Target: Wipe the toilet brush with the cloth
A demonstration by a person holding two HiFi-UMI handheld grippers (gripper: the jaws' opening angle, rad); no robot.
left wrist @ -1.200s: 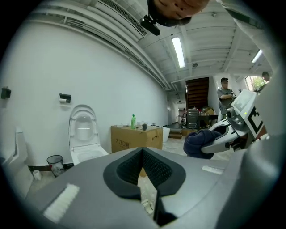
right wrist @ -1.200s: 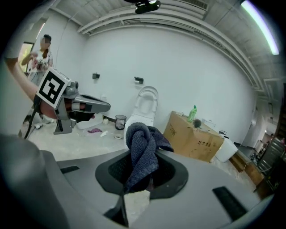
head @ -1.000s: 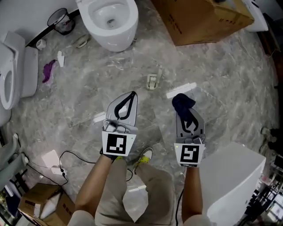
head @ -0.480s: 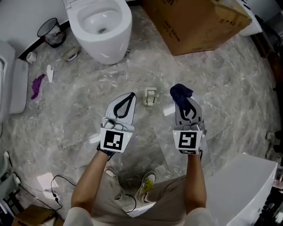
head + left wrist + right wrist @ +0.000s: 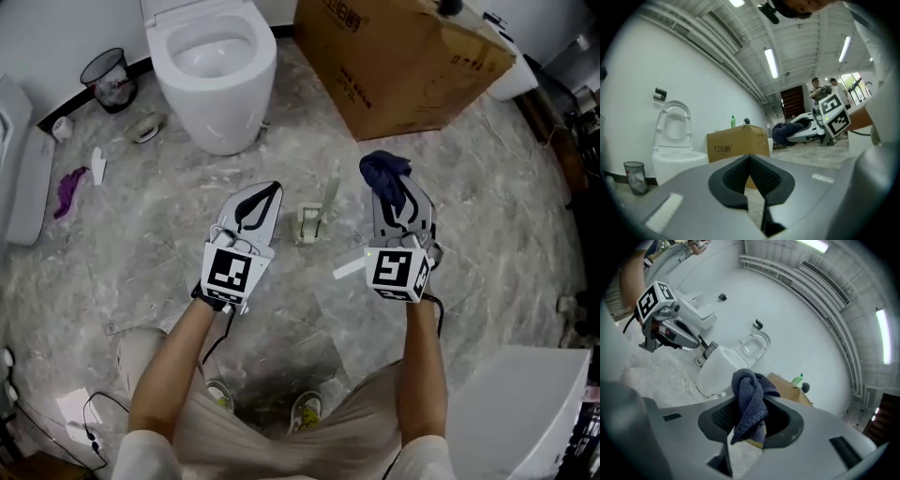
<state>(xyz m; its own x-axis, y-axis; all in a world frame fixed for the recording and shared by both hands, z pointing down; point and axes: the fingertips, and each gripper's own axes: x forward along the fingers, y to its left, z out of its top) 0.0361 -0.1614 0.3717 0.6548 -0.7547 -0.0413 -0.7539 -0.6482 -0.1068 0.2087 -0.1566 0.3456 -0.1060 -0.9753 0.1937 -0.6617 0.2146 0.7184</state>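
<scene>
My right gripper point(image 5: 394, 187) is shut on a dark blue cloth point(image 5: 382, 171), which bunches up above the jaw tips; in the right gripper view the cloth point(image 5: 749, 404) hangs between the pads. The left gripper point(image 5: 274, 187) is held level with it, about a hand's width to the left, jaws shut with nothing in them point(image 5: 750, 161). Both hover above the marble floor. On top of the cardboard box point(image 5: 403, 56) stand a green bottle point(image 5: 798, 379) and a small dark round-topped thing point(image 5: 805, 388); whether that is the toilet brush I cannot tell.
A white toilet point(image 5: 216, 66) stands ahead left, with a mesh waste bin point(image 5: 103, 70) beside it. A small white piece point(image 5: 312, 220) and a white strip point(image 5: 349, 267) lie on the floor between the grippers. Another white fixture point(image 5: 516, 403) is at lower right.
The person has stepped forward, so the toilet and box are nearer. Both grippers travelled along side by side, the cloth still in the right one.
</scene>
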